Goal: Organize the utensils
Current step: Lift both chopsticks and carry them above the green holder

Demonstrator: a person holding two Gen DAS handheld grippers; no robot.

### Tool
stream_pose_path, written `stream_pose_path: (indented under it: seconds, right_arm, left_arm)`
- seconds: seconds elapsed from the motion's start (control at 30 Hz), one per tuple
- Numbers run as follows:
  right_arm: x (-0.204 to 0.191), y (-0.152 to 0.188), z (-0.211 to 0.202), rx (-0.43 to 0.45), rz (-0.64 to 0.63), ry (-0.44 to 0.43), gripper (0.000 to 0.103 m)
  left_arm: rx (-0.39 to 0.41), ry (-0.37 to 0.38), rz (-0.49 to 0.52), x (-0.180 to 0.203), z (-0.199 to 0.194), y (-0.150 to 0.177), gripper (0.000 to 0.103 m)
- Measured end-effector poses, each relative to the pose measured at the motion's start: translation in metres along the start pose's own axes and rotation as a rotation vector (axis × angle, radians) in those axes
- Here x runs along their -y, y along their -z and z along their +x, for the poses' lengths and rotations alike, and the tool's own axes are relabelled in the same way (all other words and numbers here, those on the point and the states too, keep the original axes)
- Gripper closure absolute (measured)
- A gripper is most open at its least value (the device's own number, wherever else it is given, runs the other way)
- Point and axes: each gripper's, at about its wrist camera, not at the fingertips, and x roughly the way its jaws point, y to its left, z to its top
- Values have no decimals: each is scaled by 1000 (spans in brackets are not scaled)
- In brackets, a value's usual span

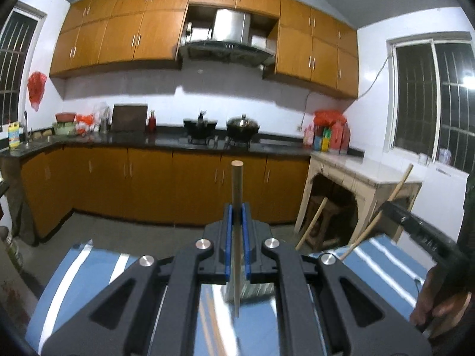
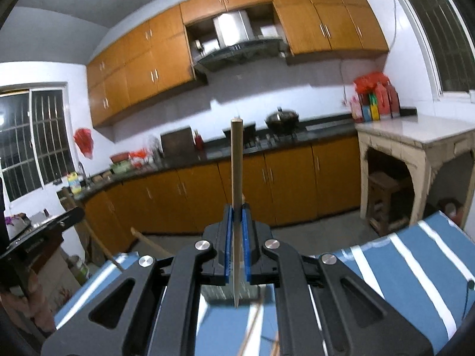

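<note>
No brand, label or other writing can be read in either view; the print on the yellow bottle (image 1: 13, 134) by the sink and on the red and green packages (image 2: 374, 101) at the counter end is too blurred to make out. The left gripper (image 1: 236, 207) is clamped on a chopstick (image 1: 237, 195): a pale, plain wooden stick, round in section, with a flat blunt end up and a thin tapered tip below the blue pads (image 1: 228, 237). It stands nearly upright between the jaws, its tip above a grey ribbed holder (image 1: 252, 290) on the blue, white-striped cloth (image 1: 386, 261). The right gripper (image 2: 236, 207) is likewise closed on a second chopstick (image 2: 236, 163) of the same pale wood, blunt end up, pointed tip down over the grey holder (image 2: 219, 293). More sticks (image 2: 252, 326) lie on the cloth (image 2: 415, 255) below it, blurred. In the left view the right tool's black body (image 1: 421, 231) sits at the far right, with its chopstick (image 1: 383, 204) slanting upward. Behind stand orange cabinets (image 1: 148, 178), a dark counter (image 1: 166, 141), two woks (image 1: 243, 126) on the stove, and a range hood (image 1: 228, 47).
</note>
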Motion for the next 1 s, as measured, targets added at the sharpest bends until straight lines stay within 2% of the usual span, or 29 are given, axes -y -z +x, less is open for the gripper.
stream_pose_path:
  seconds: [0.23,0.37,0.53,0.7,0.9,1.0]
  right_arm:
    - [-19,-16,29,107,-28,7,96]
    - [-20,-8,53,102,-29,29,96]
    - [-15,13,78,35,-21,44,96]
    - [-15,23,89,-12,-30,56,96]
    - [-16,29,94,-69,-18,54,95]
    - [-14,30,91,-79,-19,59,95]
  left_arm:
    - [130,-58,-52,19,26,-34,95]
    - [162,-84,-65,21,46,-39,96]
    - [128,-91,-53,23,75,-25,96]
    - [50,-86,-78,17,103,-8,96]
    - [-22,-85,-84,8,116,4,95]
    - [-27,-93,-83,4,112,6,91]
